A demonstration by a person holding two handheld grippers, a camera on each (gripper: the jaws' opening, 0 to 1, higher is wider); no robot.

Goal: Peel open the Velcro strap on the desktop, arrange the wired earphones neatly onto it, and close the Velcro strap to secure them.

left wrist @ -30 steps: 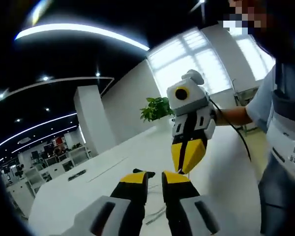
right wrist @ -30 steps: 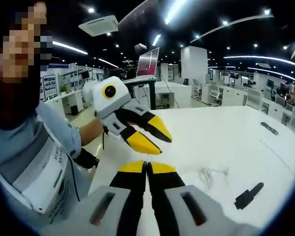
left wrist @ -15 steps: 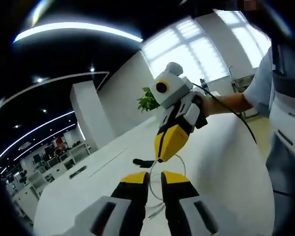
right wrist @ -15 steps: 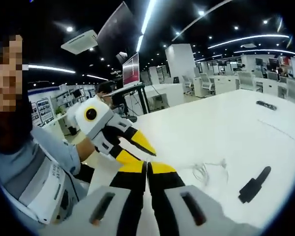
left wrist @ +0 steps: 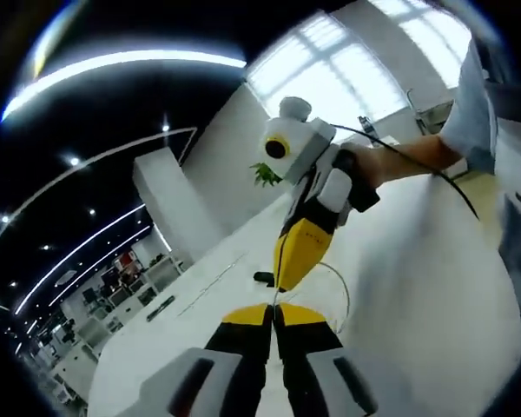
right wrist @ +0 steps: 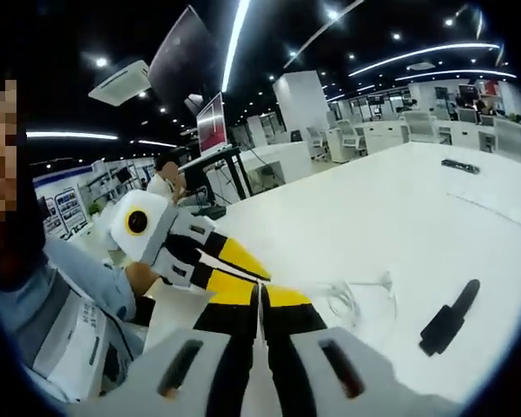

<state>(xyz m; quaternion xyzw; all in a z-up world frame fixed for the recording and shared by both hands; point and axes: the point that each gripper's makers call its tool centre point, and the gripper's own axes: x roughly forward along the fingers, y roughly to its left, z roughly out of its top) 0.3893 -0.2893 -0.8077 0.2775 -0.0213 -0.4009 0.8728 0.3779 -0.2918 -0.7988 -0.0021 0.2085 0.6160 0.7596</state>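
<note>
Jaws first: my left gripper has its yellow tips pressed together with nothing between them, rising from the bottom of the left gripper view. Same story for my right gripper in the right gripper view, tips closed tight on nothing.

Both are held up above the white desk, tips nearly meeting. In the left gripper view the right one comes in from the upper right, angled steeply down so its yellow tip lands just above my own left tips. My hand is wrapped around its grip, wrist bent, with a black cable running off it toward my sleeve. In the right gripper view the left one comes in from the left, tilted down to the right, its yellow jaws looking slightly parted there, though from its own camera they read as closed. My forearm and light blue sleeve sit behind it.

Further out, the wired earphones lie in a loose white tangle on the desk just right of my right tips. The Velcro strap, a black strip, lies flat well off to the right of them, apart from the cable. In the left gripper view part of the white cable loops just behind the right gripper's tip, with a small dark end of the strap beside it.
</note>
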